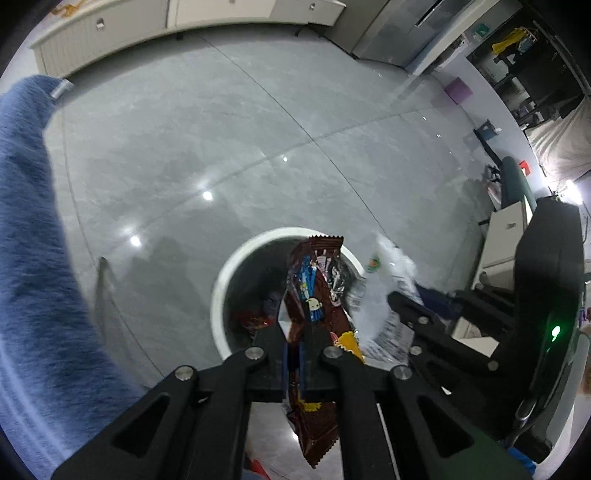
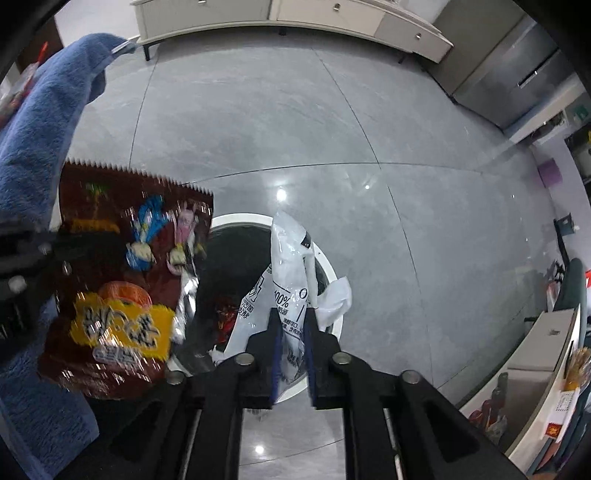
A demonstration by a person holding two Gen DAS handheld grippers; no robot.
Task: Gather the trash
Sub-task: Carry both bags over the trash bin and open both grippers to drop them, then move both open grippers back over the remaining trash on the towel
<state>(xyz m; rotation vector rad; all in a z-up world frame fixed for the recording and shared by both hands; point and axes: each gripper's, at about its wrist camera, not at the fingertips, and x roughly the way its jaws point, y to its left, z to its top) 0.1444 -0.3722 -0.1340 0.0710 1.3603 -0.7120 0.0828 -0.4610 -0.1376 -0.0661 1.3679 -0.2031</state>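
Observation:
A white round bin (image 1: 236,266) stands on the grey tiled floor below both grippers, with red trash (image 1: 251,321) at its bottom. My left gripper (image 1: 293,332) points steeply down over the bin and is shut on a brown snack wrapper (image 1: 314,280), which sticks out past the fingertips. In the right wrist view my right gripper (image 2: 293,321) hangs over the bin's rim (image 2: 332,273). A white plastic wrapper (image 2: 288,258) stands between its blue pads (image 2: 275,343), which sit slightly apart. The brown wrapper (image 2: 122,258) shows blurred at the left.
A blue fuzzy sleeve (image 1: 33,221) fills the left side of both views. A long cream cabinet (image 1: 110,29) lines the far wall, with a steel appliance (image 2: 509,74) to its right. A teal chair (image 1: 513,181) and a white box (image 1: 506,236) stand at the right.

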